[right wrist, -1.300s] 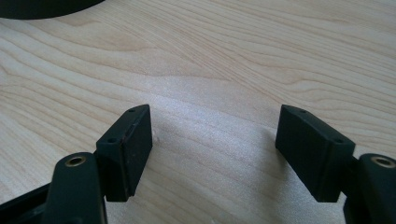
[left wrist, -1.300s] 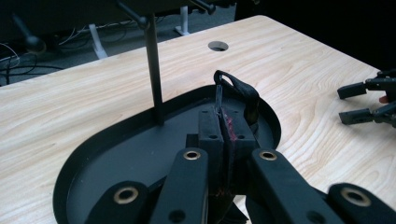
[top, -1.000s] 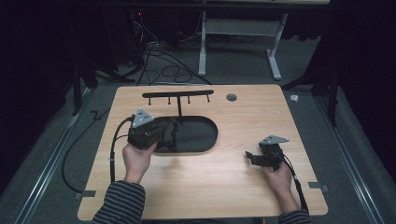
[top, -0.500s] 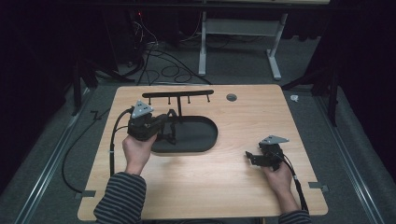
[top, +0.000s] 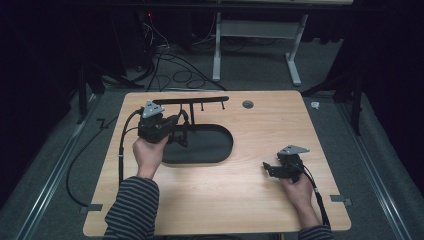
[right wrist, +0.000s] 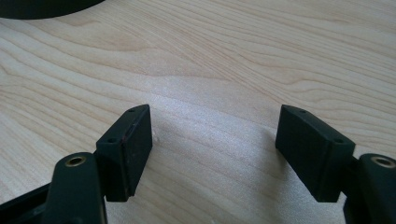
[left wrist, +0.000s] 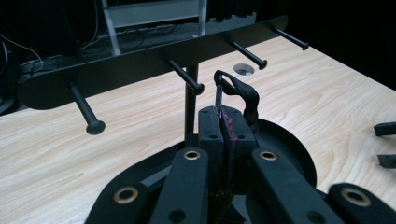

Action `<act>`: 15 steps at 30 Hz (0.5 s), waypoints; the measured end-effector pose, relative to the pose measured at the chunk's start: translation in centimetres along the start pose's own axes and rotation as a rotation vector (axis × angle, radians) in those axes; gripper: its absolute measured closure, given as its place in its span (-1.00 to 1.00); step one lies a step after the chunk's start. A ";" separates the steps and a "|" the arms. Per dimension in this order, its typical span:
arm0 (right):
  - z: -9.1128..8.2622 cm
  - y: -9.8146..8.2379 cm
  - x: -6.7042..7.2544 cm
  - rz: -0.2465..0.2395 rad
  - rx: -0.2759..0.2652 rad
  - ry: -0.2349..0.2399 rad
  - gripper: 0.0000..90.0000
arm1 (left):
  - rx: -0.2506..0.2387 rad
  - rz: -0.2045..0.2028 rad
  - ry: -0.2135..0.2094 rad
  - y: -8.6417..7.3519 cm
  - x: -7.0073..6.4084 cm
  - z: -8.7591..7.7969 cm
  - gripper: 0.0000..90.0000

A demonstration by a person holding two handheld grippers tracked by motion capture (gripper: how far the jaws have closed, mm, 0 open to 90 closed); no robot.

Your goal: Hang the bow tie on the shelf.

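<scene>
Dark room, grey carpet, loose cables and a white table frame beyond the far edge. Pale wooden table [top: 240, 200] in the middle. On its far left part stands a black rack [top: 190, 101]: oval base plate [top: 212, 147], thin upright post [left wrist: 189, 100], crossbar with four pegs pointing toward the person. Small round hole [top: 247, 104] in the tabletop, right of the crossbar. Left gripper [top: 172, 131] is held above the left end of the base plate, just in front of the post, a hand [top: 149, 152] in a striped sleeve behind it. In the left gripper view its jaws are pressed together, pinching a small black loop [left wrist: 238, 91], perhaps a band or strap; the loop stands up from the pads, near the second peg [left wrist: 186, 75] from the left and below the crossbar, not touching a peg as far as I can tell. Right gripper [top: 268, 168] rests low over bare wood at the near right, well apart from the rack; jaws spread wide, nothing between them.
</scene>
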State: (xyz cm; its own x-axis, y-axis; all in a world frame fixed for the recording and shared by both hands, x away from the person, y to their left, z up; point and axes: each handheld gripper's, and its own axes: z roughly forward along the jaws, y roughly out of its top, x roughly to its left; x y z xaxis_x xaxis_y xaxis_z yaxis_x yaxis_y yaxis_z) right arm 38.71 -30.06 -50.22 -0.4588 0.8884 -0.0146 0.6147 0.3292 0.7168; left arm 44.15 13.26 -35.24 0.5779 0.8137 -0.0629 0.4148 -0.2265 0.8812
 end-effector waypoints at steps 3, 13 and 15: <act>0.0 0.0 0.0 0.000 0.000 0.000 -0.37 | -0.001 -0.005 0.009 0.2 0.2 0.3 0.95; 0.0 0.0 0.0 0.000 0.000 0.000 -0.37 | 0.008 -0.020 0.046 0.3 0.8 1.2 0.95; 0.0 0.0 0.0 0.000 0.000 0.000 -0.37 | 0.007 -0.023 0.054 0.3 0.9 1.3 0.95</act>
State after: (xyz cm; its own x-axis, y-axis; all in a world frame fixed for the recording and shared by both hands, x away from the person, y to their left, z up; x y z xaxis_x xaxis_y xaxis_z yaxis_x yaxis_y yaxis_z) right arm 38.71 -30.05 -50.22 -0.4587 0.8885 -0.0142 0.6149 0.3289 0.7168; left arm 45.76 13.24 -35.66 0.5292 0.8466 -0.0575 0.4323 -0.2107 0.8768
